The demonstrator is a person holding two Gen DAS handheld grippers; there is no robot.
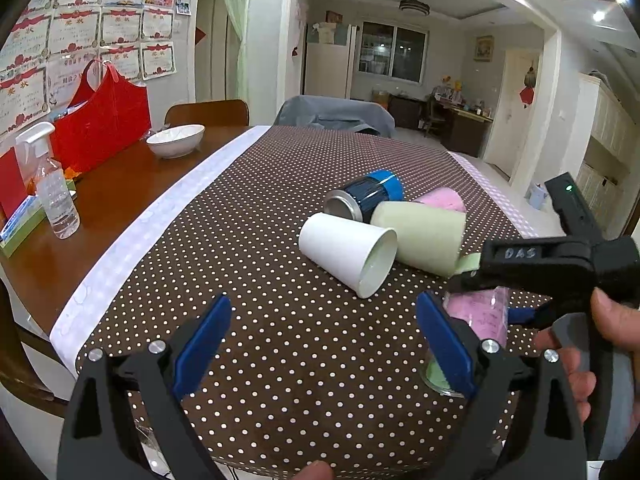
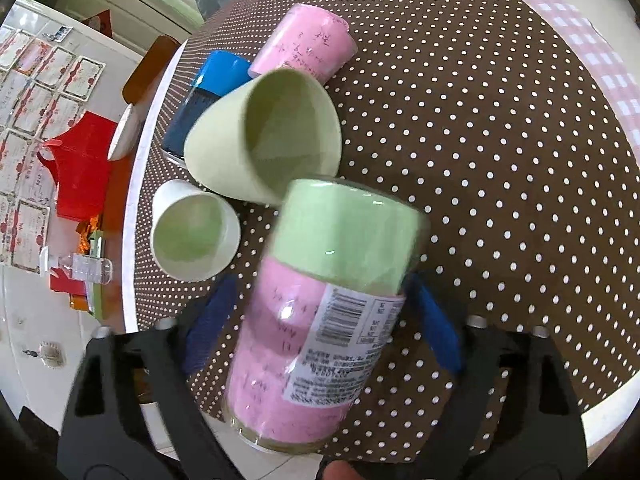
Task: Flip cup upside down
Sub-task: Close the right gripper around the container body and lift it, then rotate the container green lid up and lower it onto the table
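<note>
My right gripper point(image 2: 320, 300) is shut on a clear cup point(image 2: 316, 320) lined with pink and green paper and holds it tilted above the dotted tablecloth point(image 2: 500, 160). In the left wrist view the held cup point(image 1: 484, 320) sits at the right, behind my left finger, with the right gripper point(image 1: 560, 264) on it. My left gripper point(image 1: 324, 340) is open and empty above the cloth. Lying on their sides are a white paper cup point(image 1: 348, 252), a pale green cup point(image 1: 420, 236), a pink cup point(image 1: 440, 200) and a blue can point(image 1: 368, 194).
A white bowl point(image 1: 176, 140), a red bag point(image 1: 100, 120) and a spray bottle point(image 1: 56, 200) stand on the bare wooden table at the left. A chair with grey cover point(image 1: 332, 114) is at the far edge.
</note>
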